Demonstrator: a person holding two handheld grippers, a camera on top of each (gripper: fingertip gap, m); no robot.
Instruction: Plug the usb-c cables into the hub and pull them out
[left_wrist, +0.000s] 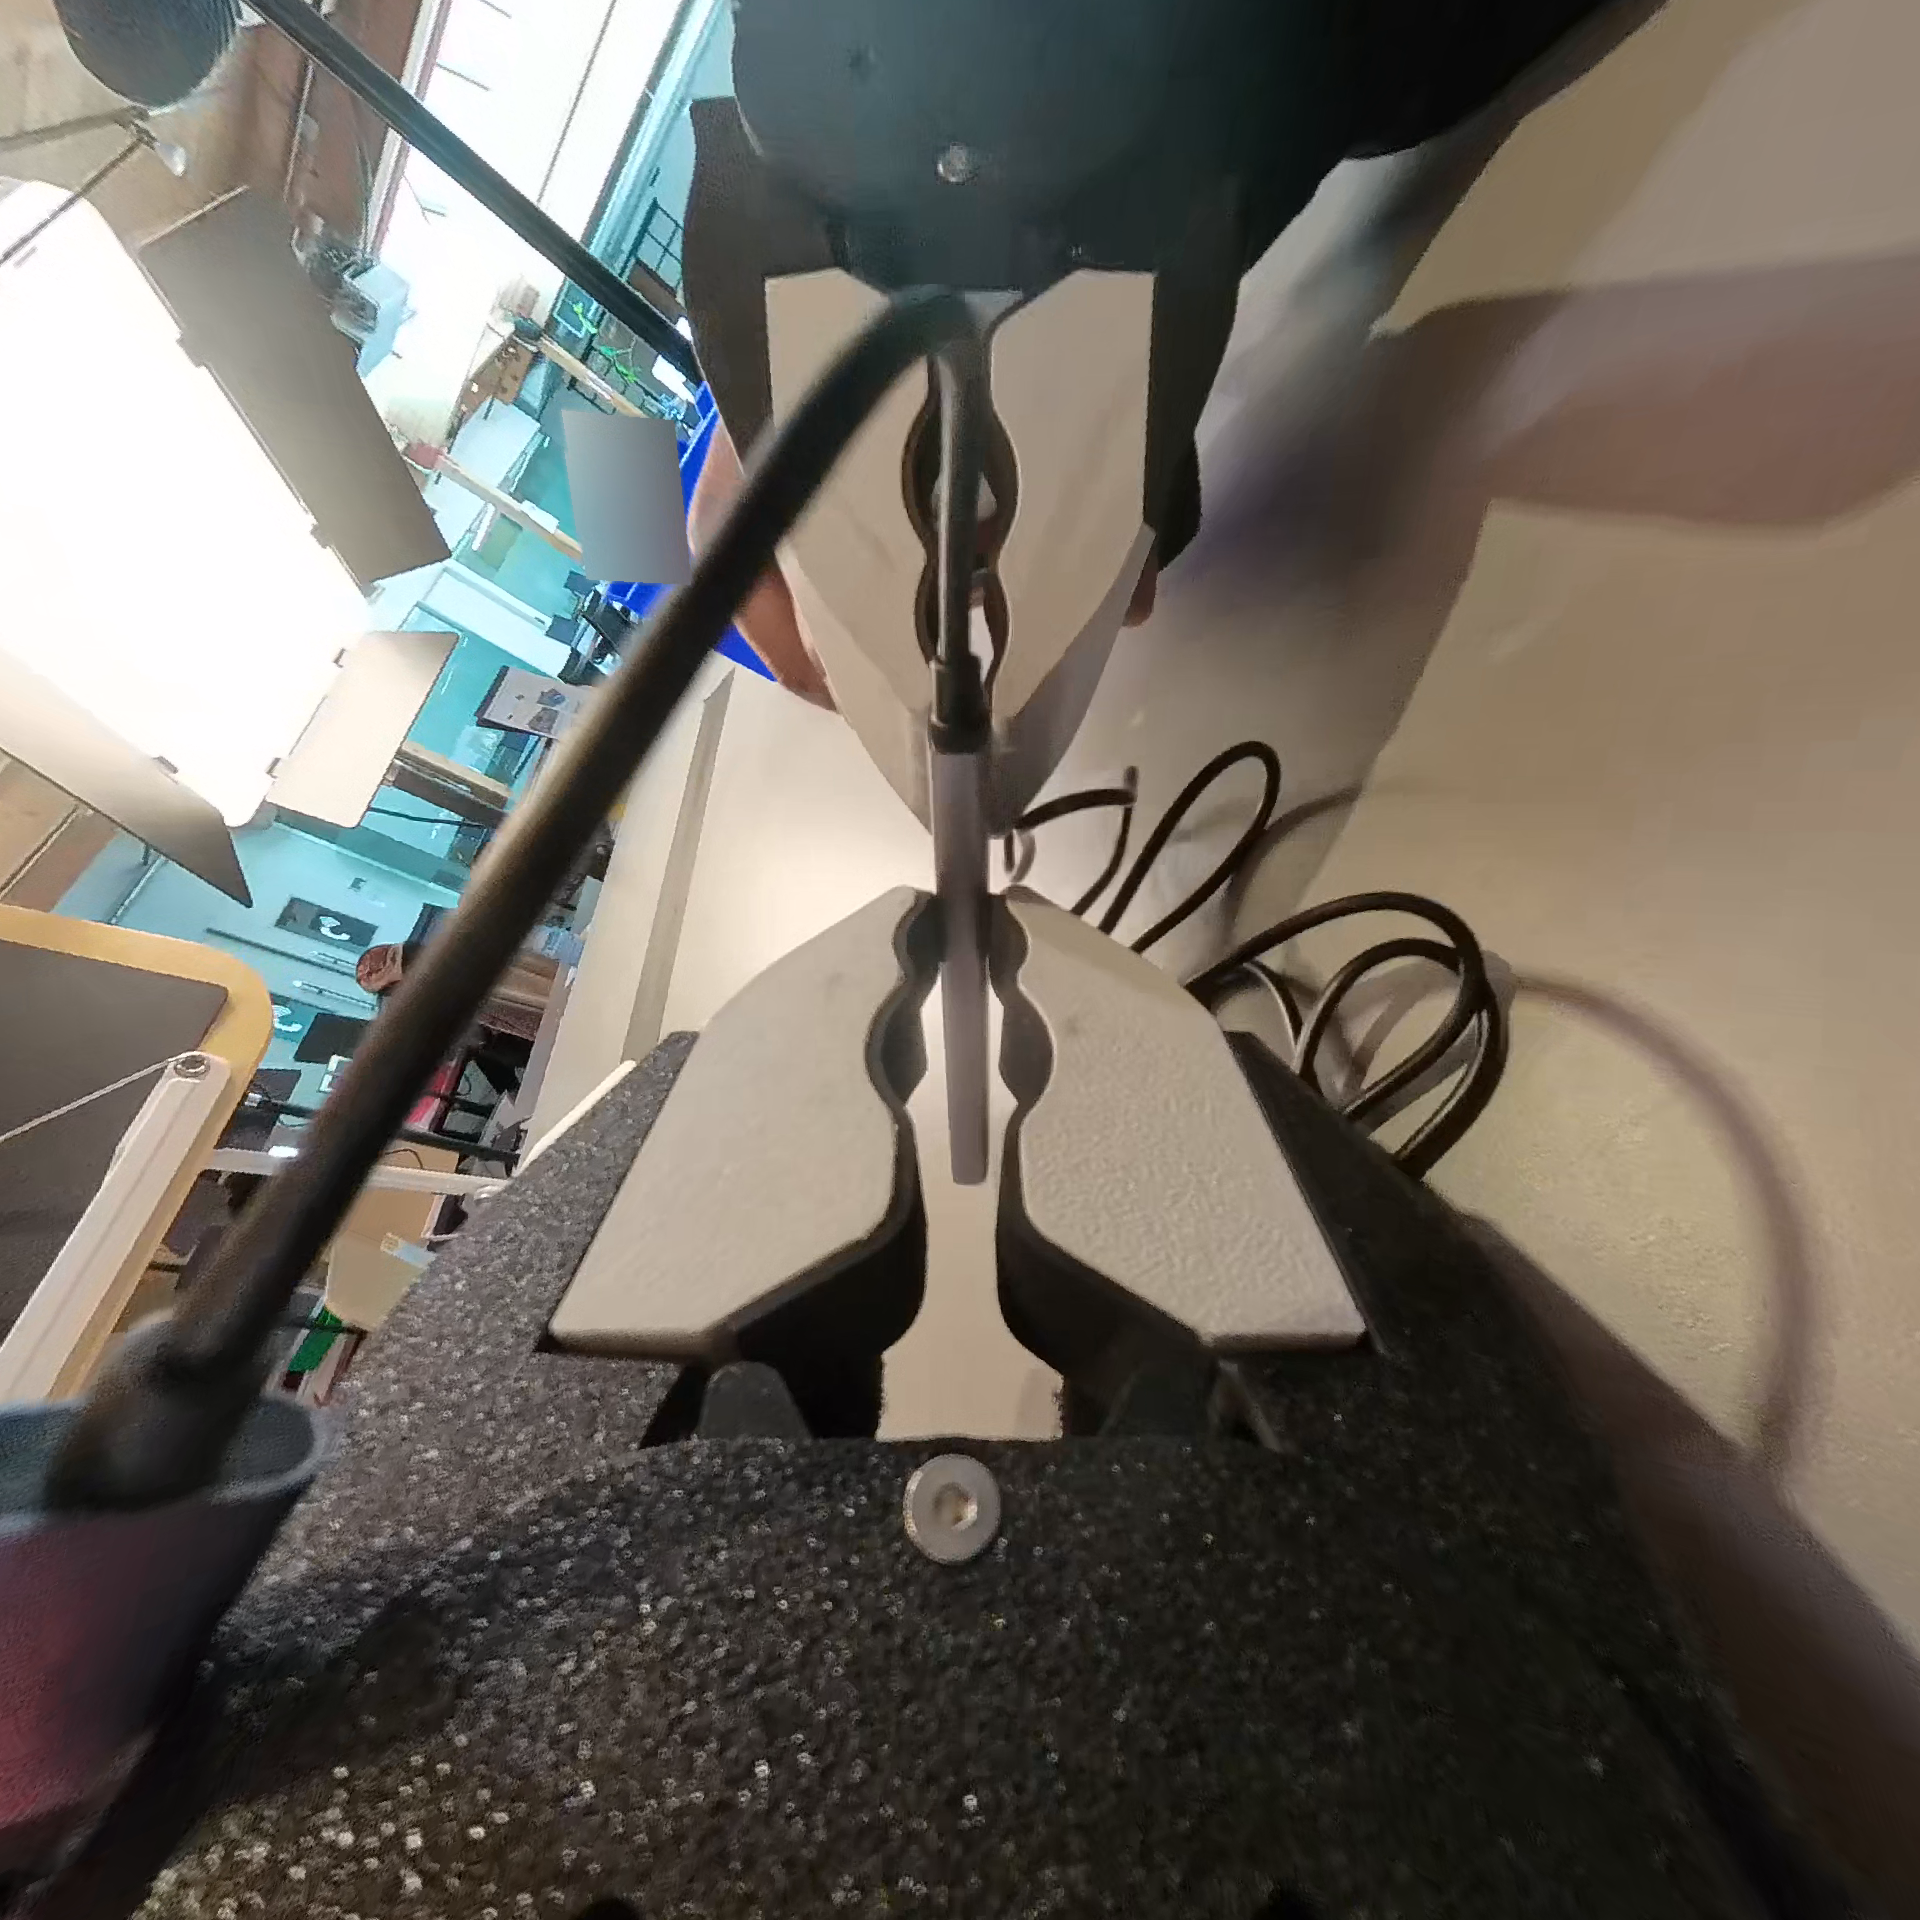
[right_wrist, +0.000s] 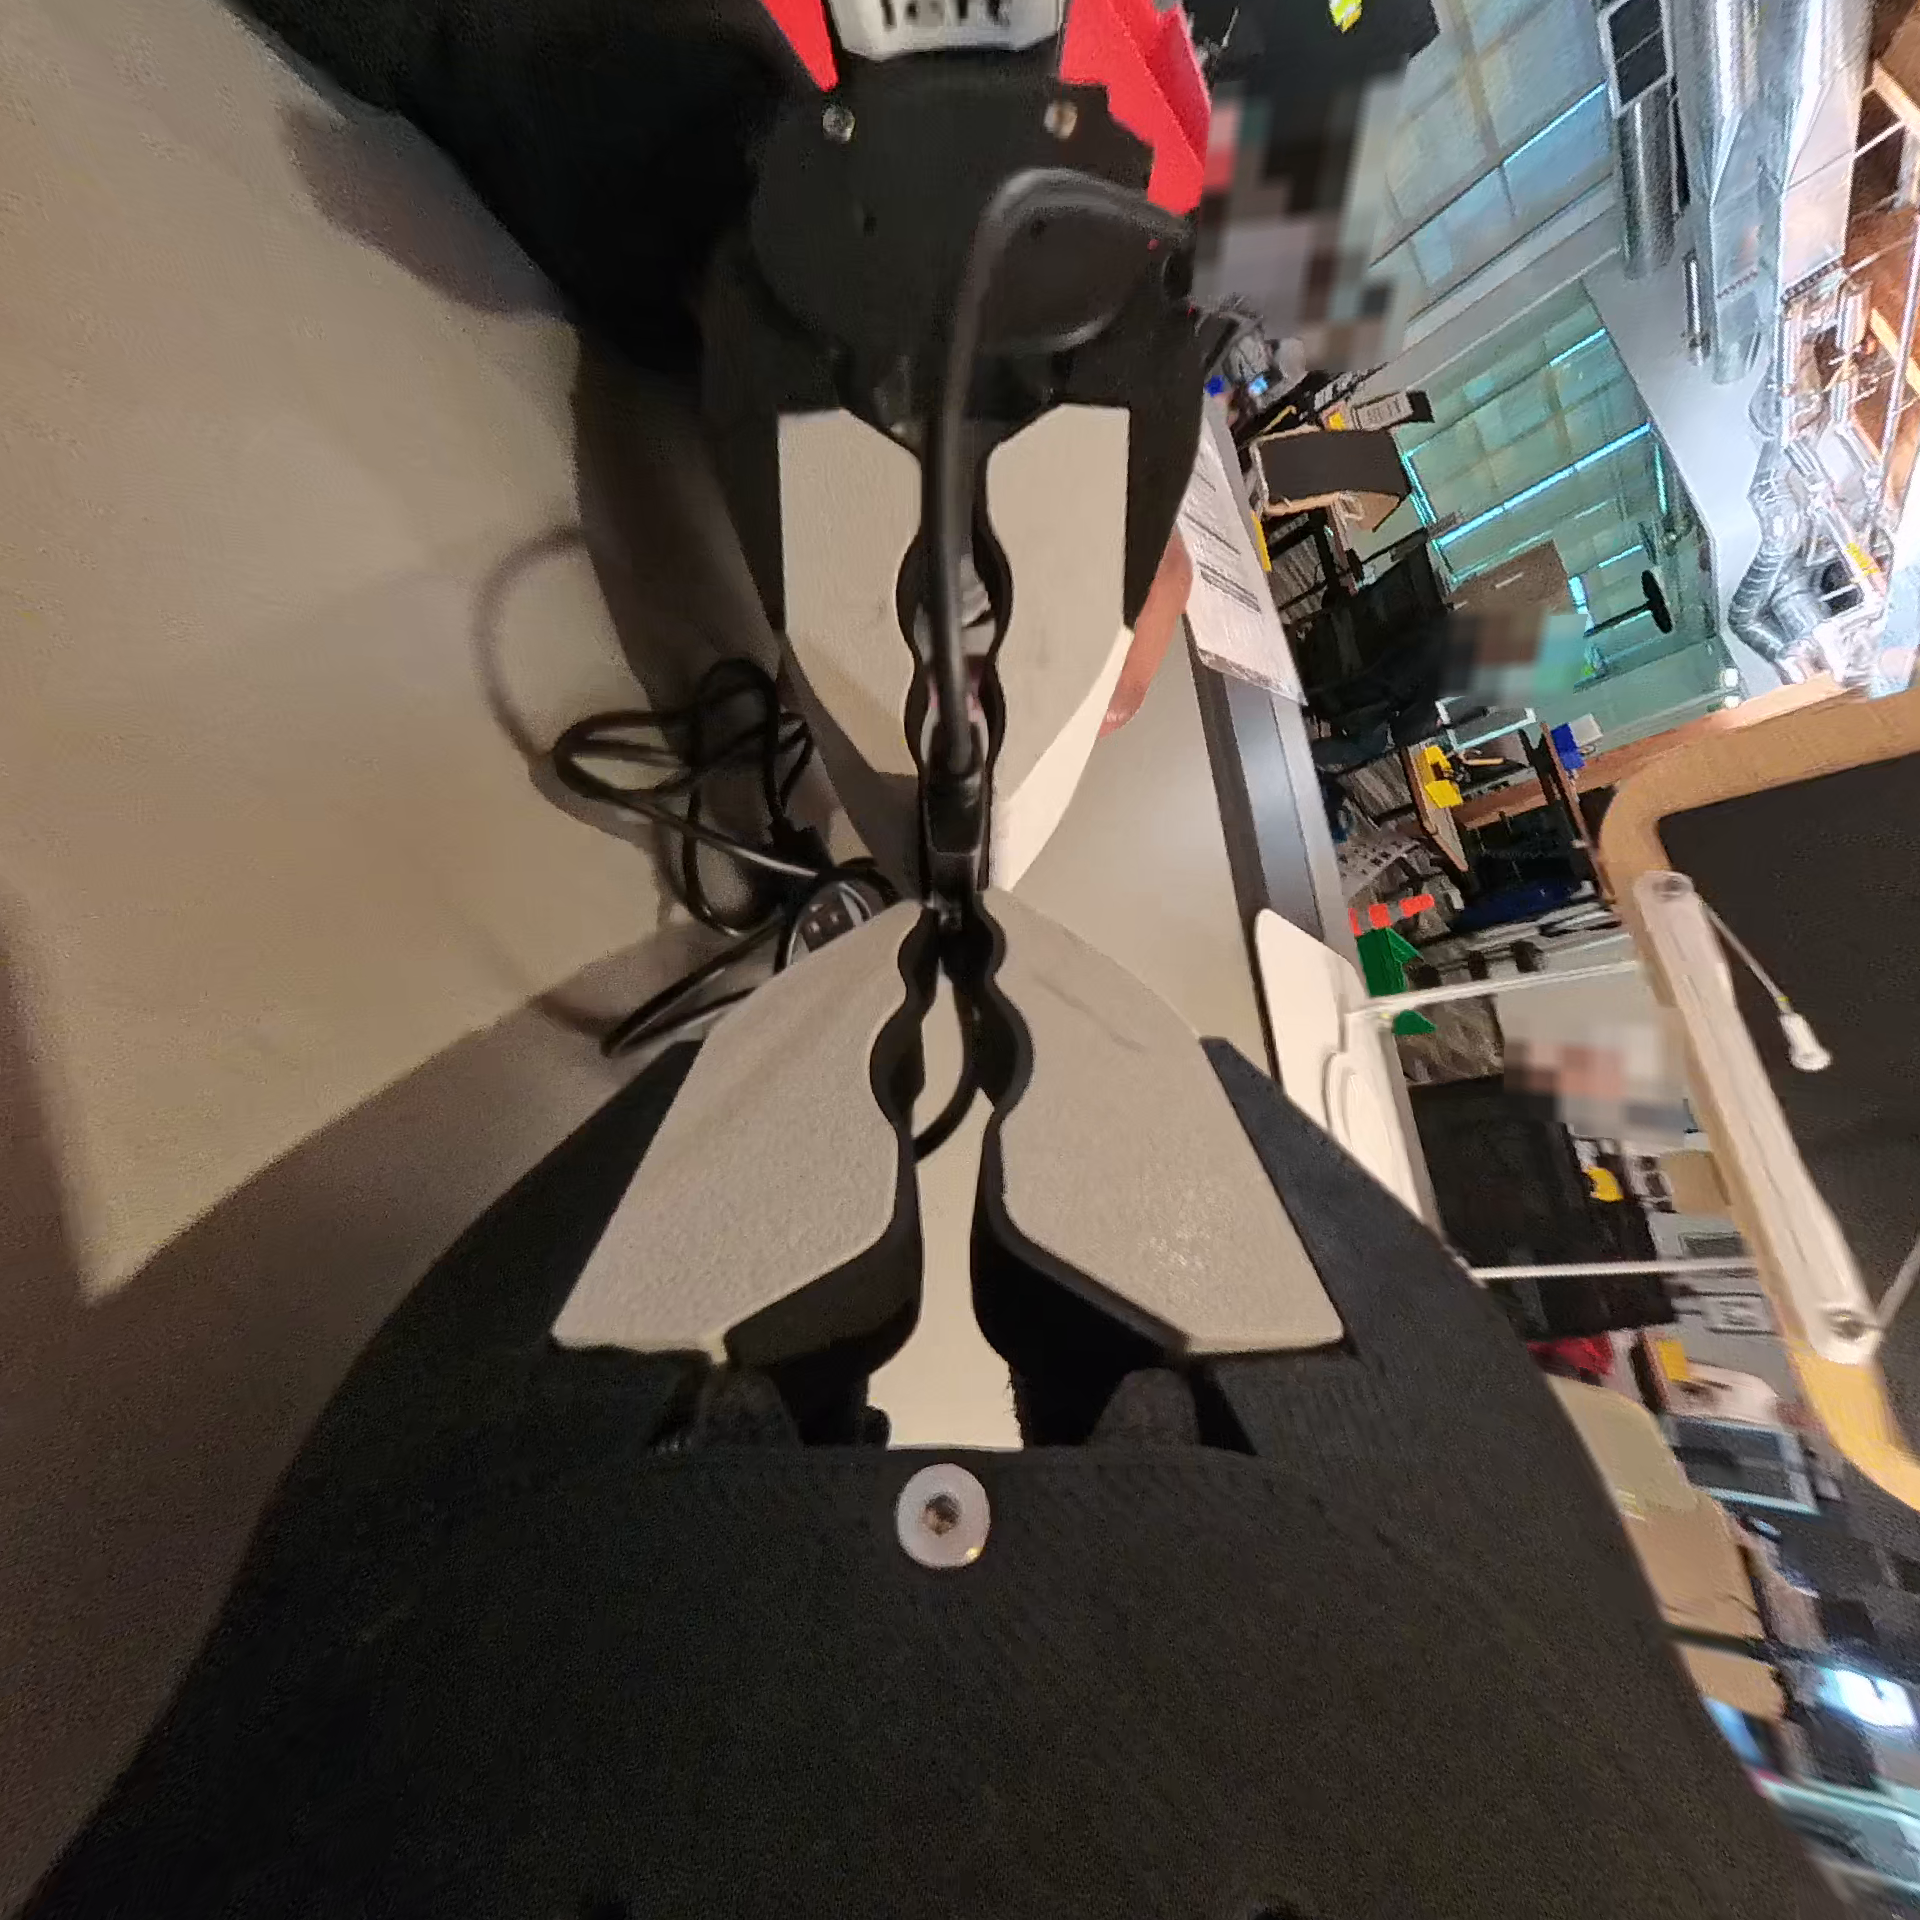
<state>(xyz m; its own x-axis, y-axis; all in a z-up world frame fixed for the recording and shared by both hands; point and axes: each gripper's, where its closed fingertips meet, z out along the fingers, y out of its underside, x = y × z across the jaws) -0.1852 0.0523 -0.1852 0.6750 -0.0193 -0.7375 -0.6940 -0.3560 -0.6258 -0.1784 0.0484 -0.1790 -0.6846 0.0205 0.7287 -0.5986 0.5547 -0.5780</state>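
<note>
- The left hand-held gripper (left_wrist: 961, 914) is narrowed onto a thin grey bar – by my reading the hub (left_wrist: 964, 1039) seen edge-on – which runs back between its fingers, lifted clear of the worktop (left_wrist: 1610, 727).
- The right hand-held gripper (right_wrist: 956, 920) faces it tip to tip, pinched close on the black plug (left_wrist: 956, 707) of a usb-c cable (left_wrist: 520, 883). The plug meets the far end of the grey bar.
- I cannot tell whether the plug is seated or only touching the port, because the joint is small and slightly blurred. So the step could be either pushing in or pulling out.
- To do it well, keep plug and bar on one straight line, as they look now. Move only along that line, without rocking sideways.
- The left grip should brace firmly so the bar does not slide between the fingers. The right should stay on the plug body, not the cord.
- The cord arcs back past the left hand-held gripper – leave it slack so it does not tug the plug off-axis.
- The worktop is plain and pale, with loose black cable coils (left_wrist: 1351, 987) lying just beyond the two tools.
- Around it is a busy workshop with a bright light panel (left_wrist: 156, 468), shelving and glazed walls.
</note>
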